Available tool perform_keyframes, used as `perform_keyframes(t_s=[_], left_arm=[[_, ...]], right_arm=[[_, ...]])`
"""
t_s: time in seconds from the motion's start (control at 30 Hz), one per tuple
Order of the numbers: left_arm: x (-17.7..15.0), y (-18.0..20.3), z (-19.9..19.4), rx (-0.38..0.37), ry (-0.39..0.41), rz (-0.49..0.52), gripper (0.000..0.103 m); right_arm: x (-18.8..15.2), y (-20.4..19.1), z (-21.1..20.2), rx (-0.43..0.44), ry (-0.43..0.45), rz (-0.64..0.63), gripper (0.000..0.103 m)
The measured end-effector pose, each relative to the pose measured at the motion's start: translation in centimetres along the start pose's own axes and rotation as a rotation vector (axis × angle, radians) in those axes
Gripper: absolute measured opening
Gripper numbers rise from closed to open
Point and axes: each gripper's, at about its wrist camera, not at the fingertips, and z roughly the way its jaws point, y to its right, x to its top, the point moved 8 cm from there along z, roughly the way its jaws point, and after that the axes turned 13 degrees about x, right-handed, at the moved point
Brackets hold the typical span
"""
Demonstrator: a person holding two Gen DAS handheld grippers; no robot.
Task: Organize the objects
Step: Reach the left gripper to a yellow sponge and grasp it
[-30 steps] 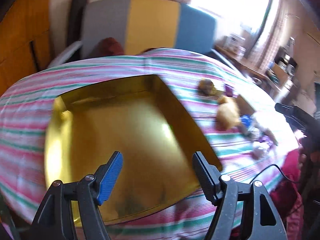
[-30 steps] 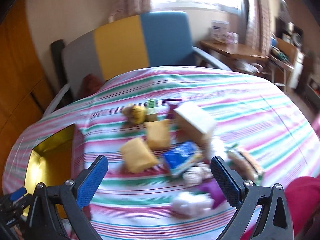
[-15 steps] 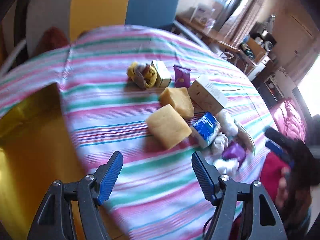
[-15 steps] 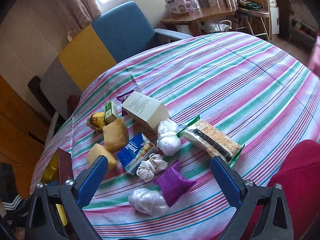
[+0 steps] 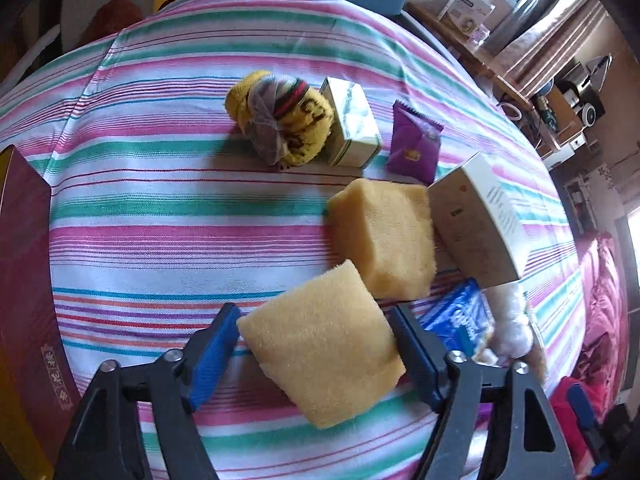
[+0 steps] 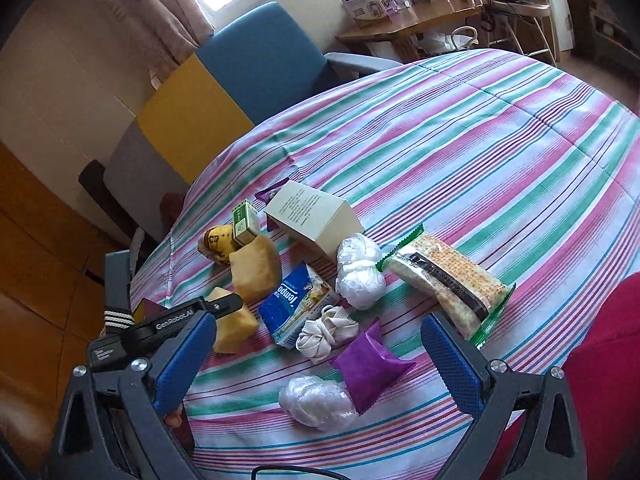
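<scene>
Between the fingers of my left gripper (image 5: pixel 312 316) lies a yellow sponge (image 5: pixel 324 360) on the striped tablecloth (image 5: pixel 160 208). The jaws stand open around it and the sponge shows no squeeze. In the right wrist view the left gripper (image 6: pixel 218 308) reaches over that sponge (image 6: pixel 234 330). A second sponge (image 5: pixel 384 236) lies just beyond. My right gripper (image 6: pixel 316 332) hovers open and holds nothing, above white rolled socks (image 6: pixel 326 332) and a purple pouch (image 6: pixel 370 364).
A maroon and gold box (image 5: pixel 24 280) stands at the left. Also on the cloth: a yellow sock ball (image 5: pixel 280 116), small green carton (image 5: pixel 352 120), purple snack packet (image 5: pixel 416 144), white box (image 5: pixel 476 224), blue tissue pack (image 6: pixel 296 304), cracker packet (image 6: pixel 444 284), plastic bundles (image 6: pixel 360 272).
My left gripper swung right from the gold box and came down around the near sponge. My right gripper's view shifted right over the objects, then steadied. Both stayed open.
</scene>
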Motion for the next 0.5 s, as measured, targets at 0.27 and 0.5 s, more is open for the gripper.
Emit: perform_keyframes(t_s=[0.27, 0.5], left_arm=[[-2.1, -1.0, -3.3, 0.02, 0.097, 0.116, 0.058], [-4.5, -2.2, -7.2, -0.018, 0.153, 0.168, 0.058]], right_arm=[[-0.4, 0.1, 0.8, -0.037, -0.049, -0.016, 0.095], [-2.1, -1.1, 2.9, -0.056, -0.194, -0.111, 0.074]])
